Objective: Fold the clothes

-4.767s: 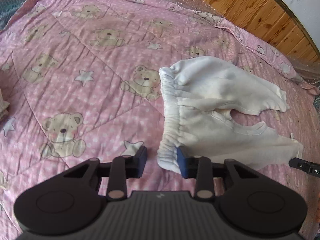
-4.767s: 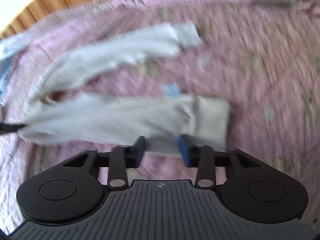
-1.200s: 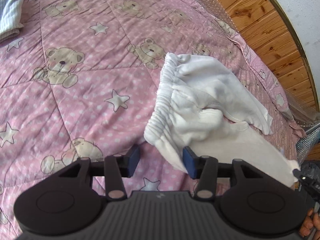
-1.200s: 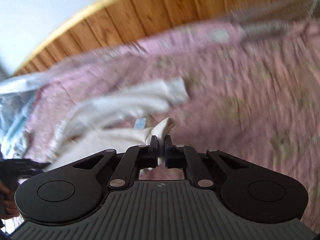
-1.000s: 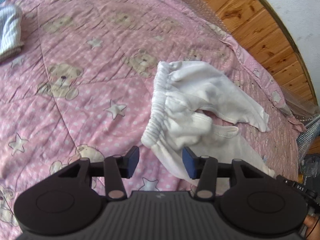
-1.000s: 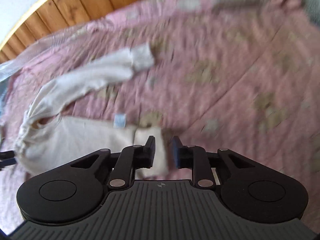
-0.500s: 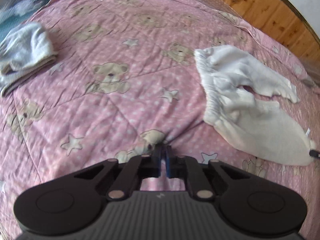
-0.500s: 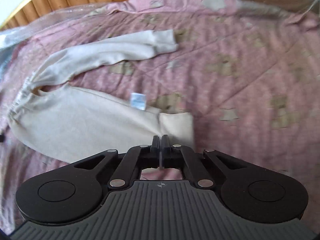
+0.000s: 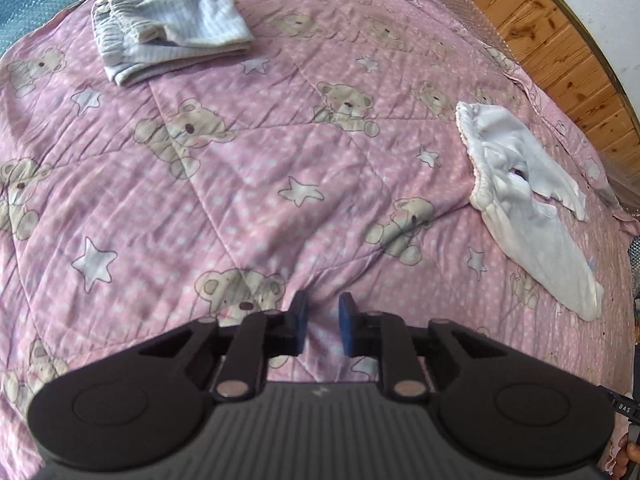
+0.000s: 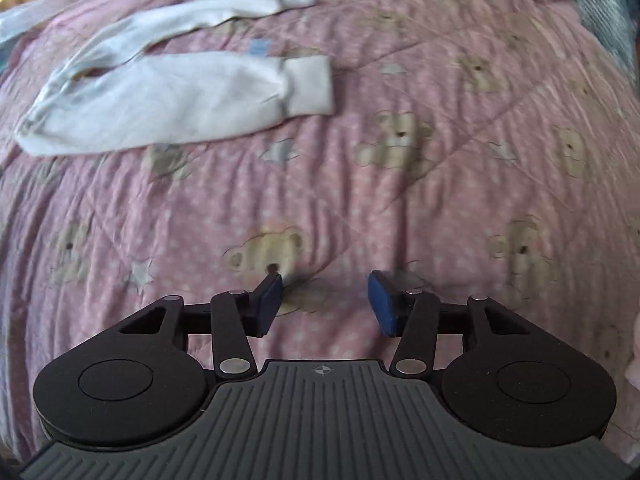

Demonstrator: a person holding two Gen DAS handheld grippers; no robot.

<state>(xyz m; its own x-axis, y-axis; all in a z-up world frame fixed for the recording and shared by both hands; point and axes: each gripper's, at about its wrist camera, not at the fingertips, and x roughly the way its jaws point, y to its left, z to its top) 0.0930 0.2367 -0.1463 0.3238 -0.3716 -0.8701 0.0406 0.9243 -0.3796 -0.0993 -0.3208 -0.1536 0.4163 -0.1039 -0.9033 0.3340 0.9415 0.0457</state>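
Left wrist view shows my left gripper (image 9: 322, 322) low over the pink quilt (image 9: 240, 168), the one with bears and stars on it. Its blue pads sit a small way apart and have just been opening. Nothing is between them but quilt. The white baby pants (image 9: 524, 204) lie flat far off to the right, near the edge of the bed, with the stretchy waist toward the middle of the bed and the legs pointing away. A folded pale blue striped garment (image 9: 172, 20) rests at the top left, well apart from the pants. Behind the bed I can see a wooden wall (image 9: 560, 36).

From the right wrist camera, my right gripper (image 10: 326, 300) is also over bare quilt, right above a bear. Its pads are wide apart and have just been opening, holding nothing. The pants lie up at the top left there, well away from the pads, the two legs spread apart, with a small blue tag (image 10: 259, 46) between them. That picture is a bit blurry. Nothing lies on the quilt between my grippers and the pants.
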